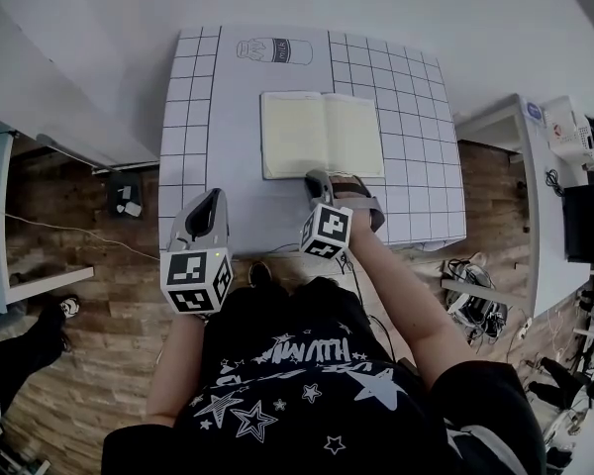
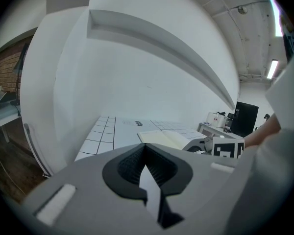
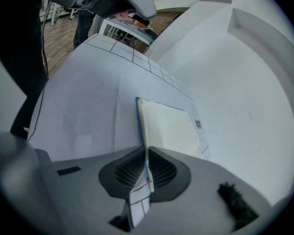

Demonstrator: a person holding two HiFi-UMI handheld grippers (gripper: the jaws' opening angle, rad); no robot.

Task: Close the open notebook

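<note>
at the near edge of the table (image 1: 193, 117) the left gripper (image 1: 215, 198) hangs idle, jaws together on nothing, while the right gripper (image 1: 320, 178) pinches the near edge of the open notebook (image 1: 322, 132) lying mid-table, likely to swing one half shut.

The right tool (image 1: 323, 178) hides the near edge of the open notebook (image 1: 322, 134) by the spine. How many leaves sit between its jaws cannot be told. The print on the worktop's (image 1: 238, 196) bottle drawing (image 1: 274, 50) is too small to read.

Lab — gridded table (image 1: 193, 117), cables (image 1: 472, 305), monitor (image 1: 586, 221)
</note>
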